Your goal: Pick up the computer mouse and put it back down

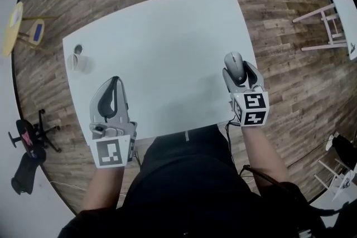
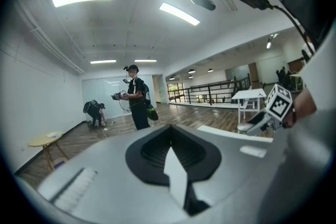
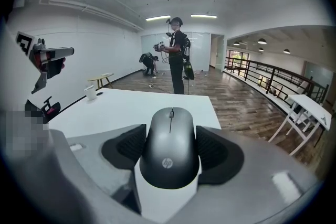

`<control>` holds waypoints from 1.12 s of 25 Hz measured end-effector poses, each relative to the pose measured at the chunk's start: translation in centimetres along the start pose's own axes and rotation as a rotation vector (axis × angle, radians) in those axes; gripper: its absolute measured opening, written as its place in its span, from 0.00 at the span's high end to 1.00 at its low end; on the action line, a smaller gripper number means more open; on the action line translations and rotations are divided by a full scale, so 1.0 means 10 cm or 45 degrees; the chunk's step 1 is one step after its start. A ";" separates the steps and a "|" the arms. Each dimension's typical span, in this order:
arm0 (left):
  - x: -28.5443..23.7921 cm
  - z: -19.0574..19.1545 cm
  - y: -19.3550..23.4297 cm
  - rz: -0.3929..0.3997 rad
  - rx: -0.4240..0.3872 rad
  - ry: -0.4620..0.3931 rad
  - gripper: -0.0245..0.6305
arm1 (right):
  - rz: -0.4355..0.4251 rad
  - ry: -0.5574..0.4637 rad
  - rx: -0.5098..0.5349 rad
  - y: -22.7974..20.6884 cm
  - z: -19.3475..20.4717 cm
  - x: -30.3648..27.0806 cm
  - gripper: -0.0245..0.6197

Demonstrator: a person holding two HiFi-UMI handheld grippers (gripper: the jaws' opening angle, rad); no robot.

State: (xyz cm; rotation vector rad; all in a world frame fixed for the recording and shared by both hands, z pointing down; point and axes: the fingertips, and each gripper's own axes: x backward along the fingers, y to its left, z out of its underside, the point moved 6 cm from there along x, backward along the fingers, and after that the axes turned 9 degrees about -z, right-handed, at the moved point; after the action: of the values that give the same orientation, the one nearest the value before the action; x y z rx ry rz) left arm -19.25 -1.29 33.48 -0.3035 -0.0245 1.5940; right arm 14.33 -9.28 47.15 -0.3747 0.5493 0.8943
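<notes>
The right gripper point(image 1: 243, 76) has its jaws clamped on the sides of the dark grey, rounded plastic computer mouse point(image 3: 170, 147), close to the right edge of the white rectangular table point(image 1: 167, 30). The left gripper point(image 1: 115, 85), jaws together and empty, hangs by the front edge. The pick-up looks done, so the next move calls for setting the mouse flat, then letting go.

We read one brand mark: a pale "hp" logo point(image 3: 167, 162). It sits on the dark computer mouse point(image 3: 169, 134), near its rear end.
</notes>
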 end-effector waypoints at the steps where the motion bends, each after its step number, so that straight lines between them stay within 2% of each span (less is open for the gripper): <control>1: 0.00 0.03 0.00 0.000 0.004 0.010 0.95 | -0.002 0.004 -0.006 0.01 0.02 -0.01 0.50; 4: -0.02 0.07 -0.01 -0.003 0.027 0.046 0.95 | -0.001 0.015 -0.016 0.01 0.08 -0.03 0.50; 7: -0.03 0.14 -0.01 0.024 -0.022 0.045 0.95 | -0.002 0.027 -0.029 0.01 0.16 -0.07 0.50; 13: -0.09 0.13 -0.14 0.021 0.058 0.103 0.95 | -0.008 0.051 -0.046 -0.01 0.32 -0.10 0.50; 17: -0.08 0.19 -0.13 0.041 -0.021 0.064 0.95 | -0.013 0.076 -0.049 -0.01 0.39 -0.14 0.50; 24: -0.10 0.24 -0.23 0.041 -0.014 0.084 0.95 | -0.020 0.101 -0.062 -0.06 0.50 -0.22 0.50; 28: -0.16 0.26 -0.29 0.015 0.050 0.126 0.95 | -0.021 0.119 -0.079 -0.10 0.59 -0.25 0.50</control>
State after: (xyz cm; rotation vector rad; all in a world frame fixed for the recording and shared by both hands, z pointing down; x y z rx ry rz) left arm -16.90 -2.22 36.83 -0.3519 0.0851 1.5874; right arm 15.58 -8.37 53.41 -0.4786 0.6047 0.8825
